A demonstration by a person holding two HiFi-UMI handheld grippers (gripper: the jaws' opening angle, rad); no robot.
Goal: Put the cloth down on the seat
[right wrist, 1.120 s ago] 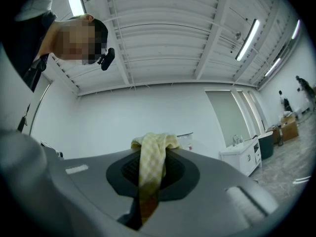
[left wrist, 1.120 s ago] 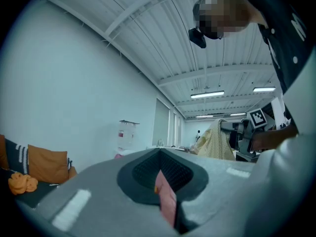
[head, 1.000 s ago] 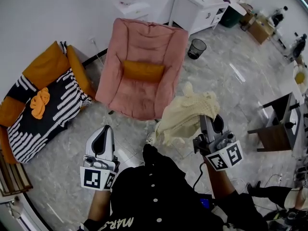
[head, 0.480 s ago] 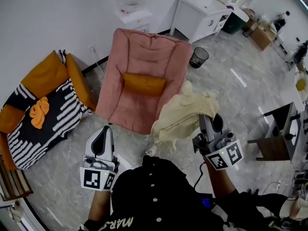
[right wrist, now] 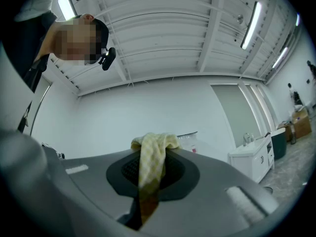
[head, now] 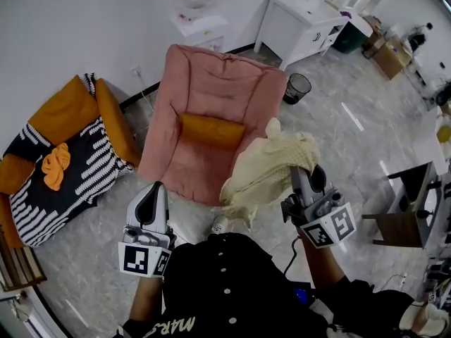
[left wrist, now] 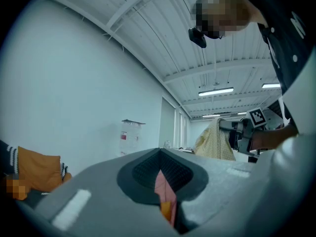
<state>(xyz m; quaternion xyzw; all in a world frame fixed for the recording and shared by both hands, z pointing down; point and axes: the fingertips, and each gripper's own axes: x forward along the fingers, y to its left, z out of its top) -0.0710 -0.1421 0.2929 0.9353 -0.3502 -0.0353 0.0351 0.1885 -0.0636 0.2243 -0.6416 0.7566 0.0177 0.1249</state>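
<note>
- Pale yellow checked cloth (head: 268, 167) hangs from the right gripper (head: 301, 178), pinched between its jaws, near the pink padded armchair (head: 211, 111).
- Left gripper (head: 153, 192): jaws pressed together, empty.

Bright, even light from ceiling strip lamps (right wrist: 249, 19), heavy fisheye curvature and dark vignetted corners

Looks like a mock living room in a big hall: pink armchair (head: 211, 125) ahead of my left claw (head: 152, 194), striped sofa (head: 63, 160) off to its left, strip lights (left wrist: 216, 91) overhead.
</note>
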